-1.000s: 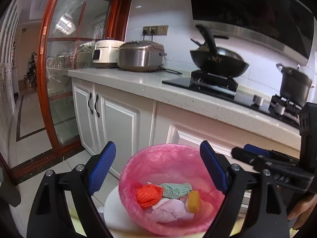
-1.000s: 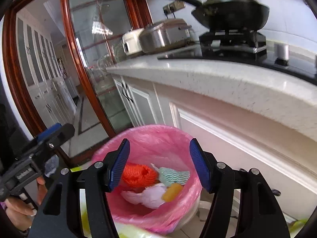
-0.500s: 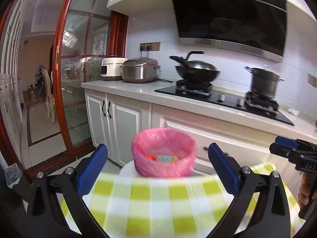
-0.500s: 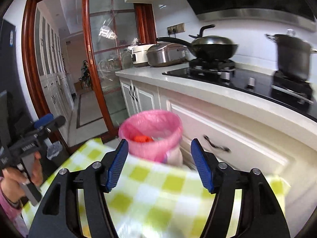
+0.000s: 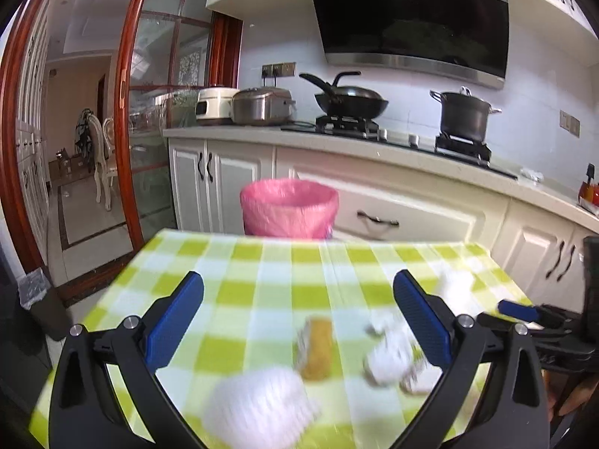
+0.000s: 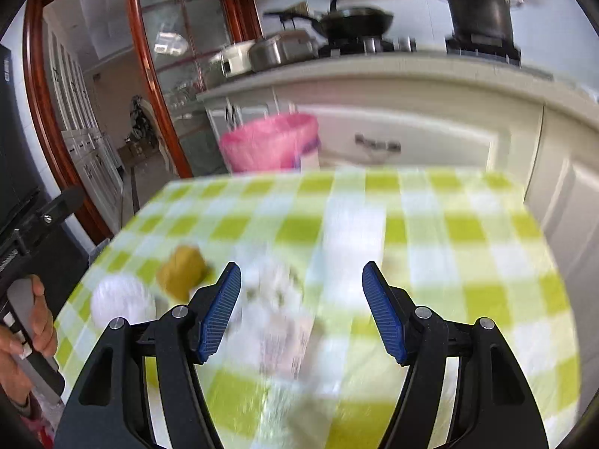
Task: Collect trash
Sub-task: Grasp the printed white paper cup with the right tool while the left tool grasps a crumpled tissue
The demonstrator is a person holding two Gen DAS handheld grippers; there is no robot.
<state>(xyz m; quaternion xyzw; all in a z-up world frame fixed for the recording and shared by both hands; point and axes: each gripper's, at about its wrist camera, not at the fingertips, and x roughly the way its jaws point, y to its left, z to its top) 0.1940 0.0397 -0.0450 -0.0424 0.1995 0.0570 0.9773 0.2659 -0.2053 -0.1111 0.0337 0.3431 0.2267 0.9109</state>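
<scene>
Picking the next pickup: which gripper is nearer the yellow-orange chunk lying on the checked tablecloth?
Left. The yellow-orange chunk lies between the left gripper's open fingers; it sits outside the right gripper, beyond that gripper's left finger.

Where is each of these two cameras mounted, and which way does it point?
Left wrist view: sits on the left tool, looking across the green-checked tablecloth to the pink-lined bin; its own blue-padded fingers show.
Right wrist view: sits on the right tool, looking down at the same cloth; its fingers and a hand gripping the other tool show.
Shared: bin, yellow sponge-like piece, white crumpled trash.
</scene>
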